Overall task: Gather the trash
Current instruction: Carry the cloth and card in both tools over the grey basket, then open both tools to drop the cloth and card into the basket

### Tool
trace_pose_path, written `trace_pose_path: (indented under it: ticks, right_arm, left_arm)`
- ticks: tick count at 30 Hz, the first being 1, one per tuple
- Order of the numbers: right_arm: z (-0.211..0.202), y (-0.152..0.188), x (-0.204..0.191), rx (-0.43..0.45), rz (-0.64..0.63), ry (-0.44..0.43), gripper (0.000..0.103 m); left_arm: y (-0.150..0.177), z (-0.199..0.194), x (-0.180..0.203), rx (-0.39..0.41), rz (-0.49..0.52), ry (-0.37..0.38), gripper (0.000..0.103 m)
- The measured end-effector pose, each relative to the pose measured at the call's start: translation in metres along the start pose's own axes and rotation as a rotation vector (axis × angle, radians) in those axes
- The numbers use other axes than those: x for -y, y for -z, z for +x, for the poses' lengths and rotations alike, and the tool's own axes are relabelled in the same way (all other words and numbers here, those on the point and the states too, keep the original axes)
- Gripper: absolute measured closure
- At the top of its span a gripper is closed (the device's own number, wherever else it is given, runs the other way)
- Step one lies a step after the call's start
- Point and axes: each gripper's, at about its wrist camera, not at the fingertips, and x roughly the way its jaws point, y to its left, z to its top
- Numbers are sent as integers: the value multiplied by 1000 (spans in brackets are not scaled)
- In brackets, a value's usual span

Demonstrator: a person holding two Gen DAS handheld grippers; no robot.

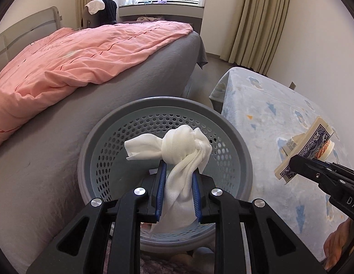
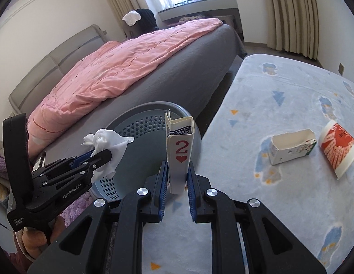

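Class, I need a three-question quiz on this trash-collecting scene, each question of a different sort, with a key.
1. True or false: the left tool holds a white tissue over the bin.
2. What does the right tool grip? A) cup B) card box C) sock
3. Fill in: on the blue cloth remain a torn carton and a red ____.

Key: 1 true; 2 B, the card box; 3 cup.

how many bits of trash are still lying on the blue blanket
2: a torn white carton lying open on the blanket, and a red-and-white paper cup on its side just right of it. More may lie outside the view.
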Motion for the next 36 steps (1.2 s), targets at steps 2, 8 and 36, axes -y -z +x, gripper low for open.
trace_pose_path:
  ticks: [2, 8, 36]
  right_arm:
    - [7, -5, -8, -5, -13, -11, 86]
    - [27, -13, -25, -28, -43, -33, 86]
    - [40, -22, -33, -11, -72, 14, 61]
  left_arm:
    - [-2, 3, -6, -3, -6, -7, 82]
    - [-5, 14, -21, -12, -20, -20, 81]
    - [-14, 18, -35, -1, -45, -63, 43]
